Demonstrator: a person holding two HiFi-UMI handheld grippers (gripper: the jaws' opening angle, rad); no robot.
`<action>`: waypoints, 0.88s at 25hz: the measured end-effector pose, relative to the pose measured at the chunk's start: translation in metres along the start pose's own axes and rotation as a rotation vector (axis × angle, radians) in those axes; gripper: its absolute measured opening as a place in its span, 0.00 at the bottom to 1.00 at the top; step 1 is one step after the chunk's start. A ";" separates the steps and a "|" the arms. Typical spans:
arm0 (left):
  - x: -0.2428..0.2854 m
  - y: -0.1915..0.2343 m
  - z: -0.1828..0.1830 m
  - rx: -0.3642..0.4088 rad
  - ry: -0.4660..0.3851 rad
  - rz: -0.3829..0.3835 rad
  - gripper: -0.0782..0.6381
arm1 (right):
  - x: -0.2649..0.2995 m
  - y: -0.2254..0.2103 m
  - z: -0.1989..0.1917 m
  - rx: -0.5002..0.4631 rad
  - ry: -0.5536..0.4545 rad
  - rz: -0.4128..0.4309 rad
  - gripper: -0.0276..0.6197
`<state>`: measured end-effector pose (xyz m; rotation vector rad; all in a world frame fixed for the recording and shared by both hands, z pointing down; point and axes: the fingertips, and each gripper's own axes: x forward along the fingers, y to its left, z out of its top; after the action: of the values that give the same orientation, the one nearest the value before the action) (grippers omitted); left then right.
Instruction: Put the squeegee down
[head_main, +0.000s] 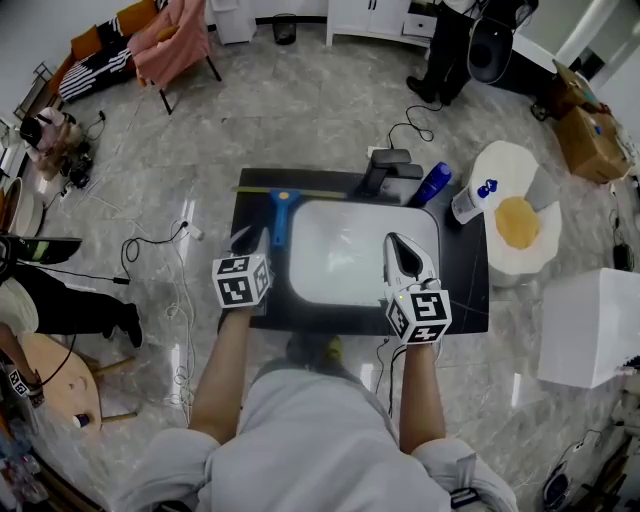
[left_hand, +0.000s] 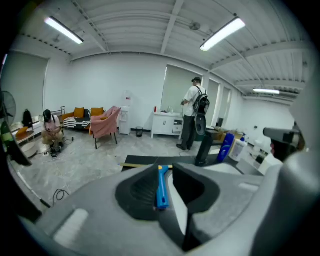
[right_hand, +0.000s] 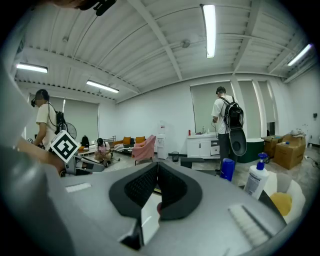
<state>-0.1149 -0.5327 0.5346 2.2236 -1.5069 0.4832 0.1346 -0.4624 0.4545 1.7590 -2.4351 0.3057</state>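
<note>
The squeegee (head_main: 281, 214), with a blue handle and a yellow blade, lies on the black table (head_main: 462, 285) at its back left, beside a white panel (head_main: 350, 250). My left gripper (head_main: 251, 239) hovers just in front of the handle and apart from it, jaws part open with nothing between them. In the left gripper view the blue squeegee handle (left_hand: 162, 188) shows through the gap of the left gripper (left_hand: 167, 173), lying beyond it. My right gripper (head_main: 398, 244) hangs over the panel's right side; in its own view the right gripper (right_hand: 157, 168) has its tips together and holds nothing.
A black stand (head_main: 386, 168), a blue bottle (head_main: 432, 183) and a white pump bottle (head_main: 470, 200) stand at the table's back right. A round white stool with a yellow cloth (head_main: 518, 222) and a white box (head_main: 590, 325) are to the right. Cables lie on the floor at left. A person stands at the back.
</note>
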 end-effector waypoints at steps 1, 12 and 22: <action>-0.004 -0.001 0.003 0.004 -0.011 0.000 0.22 | -0.001 0.000 0.001 0.000 -0.003 0.002 0.05; -0.046 -0.011 0.041 0.039 -0.107 0.024 0.14 | -0.008 0.005 0.017 -0.024 -0.027 0.031 0.05; -0.074 -0.018 0.076 0.080 -0.185 0.032 0.11 | -0.015 0.004 0.027 -0.037 -0.047 0.043 0.05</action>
<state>-0.1204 -0.5068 0.4301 2.3650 -1.6435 0.3611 0.1358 -0.4533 0.4244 1.7199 -2.4974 0.2251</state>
